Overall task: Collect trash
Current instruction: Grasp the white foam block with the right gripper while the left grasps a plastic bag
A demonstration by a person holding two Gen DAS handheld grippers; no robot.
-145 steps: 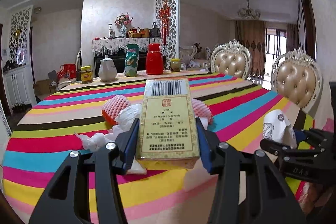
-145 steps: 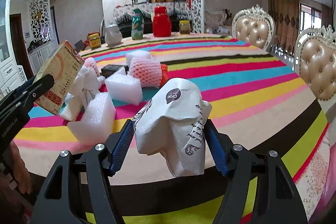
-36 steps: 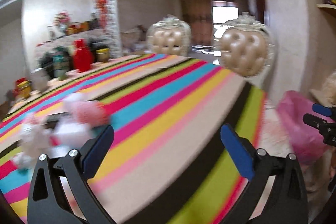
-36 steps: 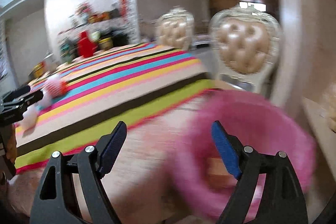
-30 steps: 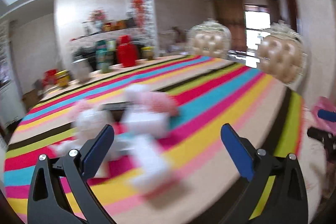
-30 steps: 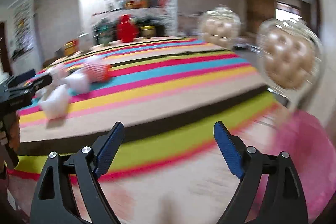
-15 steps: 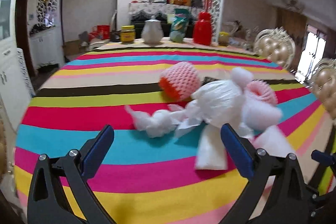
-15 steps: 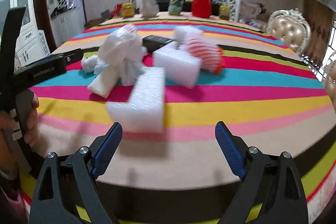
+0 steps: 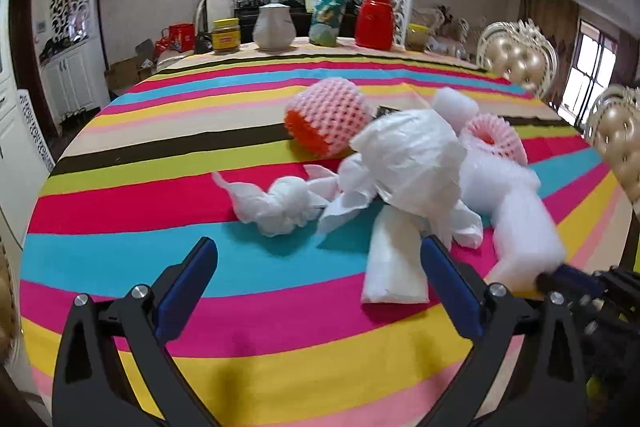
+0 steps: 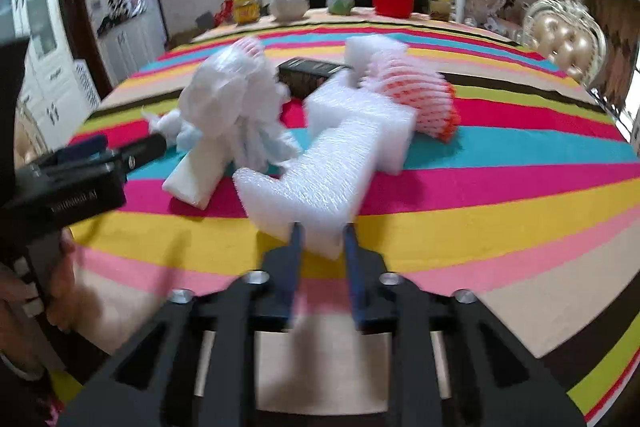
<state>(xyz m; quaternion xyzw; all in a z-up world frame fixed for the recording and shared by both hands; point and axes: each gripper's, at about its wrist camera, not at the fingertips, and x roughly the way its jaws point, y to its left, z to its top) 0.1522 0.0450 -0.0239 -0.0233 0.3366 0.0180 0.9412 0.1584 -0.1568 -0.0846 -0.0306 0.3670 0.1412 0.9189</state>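
A pile of trash lies on the striped tablecloth (image 9: 160, 183). A crumpled white plastic bag (image 9: 412, 163) sits over a flat white packet (image 9: 394, 259), with a knotted white tissue (image 9: 276, 203) to its left. My left gripper (image 9: 318, 279) is open and empty, just short of the tissue and packet. My right gripper (image 10: 322, 233) has its jaws closed on the near end of a long white foam block (image 10: 320, 175), which also shows in the left wrist view (image 9: 520, 227). Two pink foam fruit nets (image 9: 326, 117) (image 9: 494, 139) lie behind.
A second foam block (image 10: 372, 119), a black box (image 10: 312, 73) and a small foam piece (image 10: 374, 51) lie in the pile. A white teapot (image 9: 274, 25), jar (image 9: 225, 35), green bag (image 9: 328, 13) and red flask (image 9: 375, 17) stand at the table's far edge. Padded chairs (image 9: 516, 57) stand on the right.
Both grippers swung back from the pink bin to the table. My right gripper went from open to closed on the long foam block. My left gripper came nearer the tissue, still open.
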